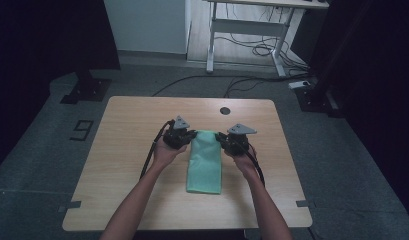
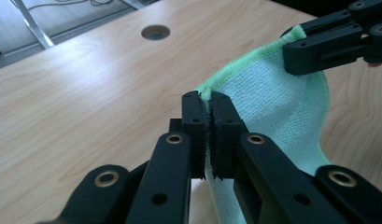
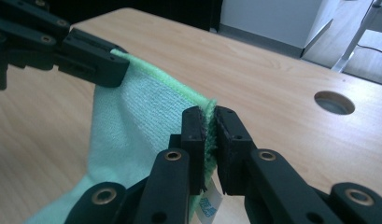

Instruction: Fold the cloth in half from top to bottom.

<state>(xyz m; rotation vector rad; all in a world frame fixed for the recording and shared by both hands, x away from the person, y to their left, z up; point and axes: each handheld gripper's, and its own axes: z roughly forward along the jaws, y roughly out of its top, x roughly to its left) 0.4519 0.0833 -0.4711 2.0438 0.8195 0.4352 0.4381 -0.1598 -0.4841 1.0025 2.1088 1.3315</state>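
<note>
A folded mint-green cloth point(image 1: 205, 162) lies lengthwise in the middle of the wooden table point(image 1: 127, 130), its far edge lifted. My left gripper point(image 1: 188, 136) is shut on the cloth's far left corner; in the left gripper view its jaws pinch the green hem point(image 2: 205, 93) and the cloth point(image 2: 272, 105) spreads away to the right. My right gripper point(image 1: 223, 138) is shut on the far right corner; in the right gripper view the cloth point(image 3: 142, 116) stretches left to the other gripper point(image 3: 93, 58). A small white label point(image 3: 209, 204) hangs under the right jaws.
A round cable hole point(image 1: 225, 110) sits near the table's far edge, beyond the grippers. A white desk frame point(image 1: 247, 30) and loose cables point(image 1: 252, 50) stand on the floor behind the table. Dark stands point(image 1: 87, 87) flank the far corners.
</note>
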